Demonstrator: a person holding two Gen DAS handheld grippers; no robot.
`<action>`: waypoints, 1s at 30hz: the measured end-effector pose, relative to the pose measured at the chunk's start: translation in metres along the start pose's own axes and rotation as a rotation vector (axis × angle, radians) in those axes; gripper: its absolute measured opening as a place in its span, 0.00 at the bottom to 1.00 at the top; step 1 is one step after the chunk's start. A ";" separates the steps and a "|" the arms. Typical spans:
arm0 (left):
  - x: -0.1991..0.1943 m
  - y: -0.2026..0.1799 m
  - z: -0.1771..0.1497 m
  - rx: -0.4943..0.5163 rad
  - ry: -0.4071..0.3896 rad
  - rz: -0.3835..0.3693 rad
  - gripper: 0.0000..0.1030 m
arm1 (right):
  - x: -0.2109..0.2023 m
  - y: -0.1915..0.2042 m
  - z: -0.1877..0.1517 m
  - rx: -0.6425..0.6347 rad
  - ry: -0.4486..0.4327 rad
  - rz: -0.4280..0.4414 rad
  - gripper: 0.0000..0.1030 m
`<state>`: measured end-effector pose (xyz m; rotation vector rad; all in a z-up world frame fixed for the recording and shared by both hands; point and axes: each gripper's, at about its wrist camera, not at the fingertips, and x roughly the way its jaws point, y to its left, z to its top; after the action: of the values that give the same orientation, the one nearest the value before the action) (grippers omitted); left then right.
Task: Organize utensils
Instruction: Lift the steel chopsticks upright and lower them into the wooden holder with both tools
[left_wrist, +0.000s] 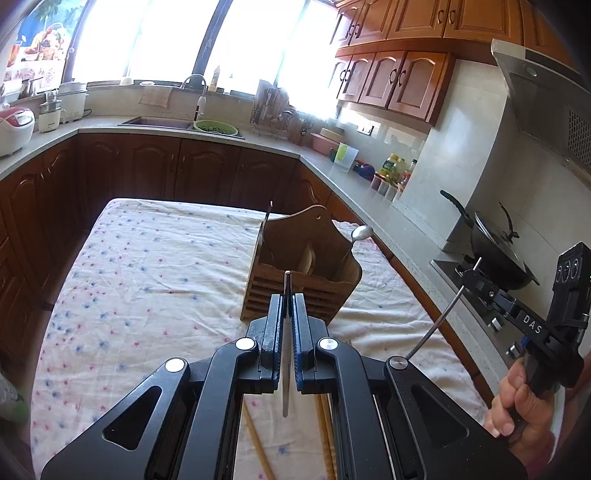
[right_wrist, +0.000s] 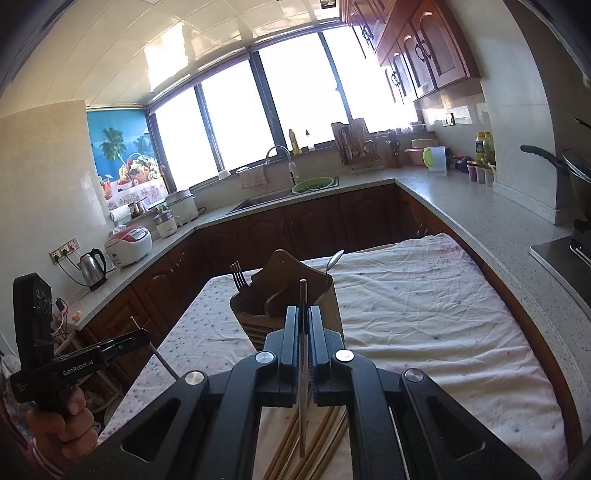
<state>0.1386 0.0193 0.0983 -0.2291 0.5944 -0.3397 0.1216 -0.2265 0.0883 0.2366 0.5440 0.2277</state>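
Observation:
A wooden utensil holder (left_wrist: 306, 258) (right_wrist: 284, 295) stands on the flowered cloth table (left_wrist: 147, 277), with a fork (right_wrist: 240, 277) and a spoon (left_wrist: 362, 232) sticking up from it. My left gripper (left_wrist: 287, 301) is shut on a thin metal utensil (left_wrist: 285, 369) held upright just in front of the holder. My right gripper (right_wrist: 303, 310) is shut on another slim metal utensil (right_wrist: 303, 406), also just short of the holder. Each gripper shows in the other's view, the right gripper (left_wrist: 472, 277) and the left gripper (right_wrist: 142, 338). Several wooden chopsticks (right_wrist: 321, 443) lie on the cloth beneath the grippers.
A stove with a black wok (left_wrist: 495, 254) lies right of the table. Counters with a sink (right_wrist: 266, 201), a kettle (right_wrist: 92, 267) and jars run around the room. The cloth left and right of the holder is bare.

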 end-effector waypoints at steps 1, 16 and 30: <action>0.000 0.000 0.002 0.000 -0.007 0.000 0.04 | 0.001 0.000 0.002 0.000 -0.003 0.002 0.04; -0.007 -0.007 0.083 0.031 -0.220 0.005 0.04 | 0.014 0.004 0.056 0.015 -0.143 0.021 0.04; 0.064 0.007 0.112 -0.021 -0.273 0.065 0.04 | 0.088 -0.013 0.081 0.033 -0.204 -0.085 0.04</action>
<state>0.2544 0.0140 0.1541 -0.2707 0.3358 -0.2348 0.2403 -0.2279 0.1097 0.2649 0.3544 0.1108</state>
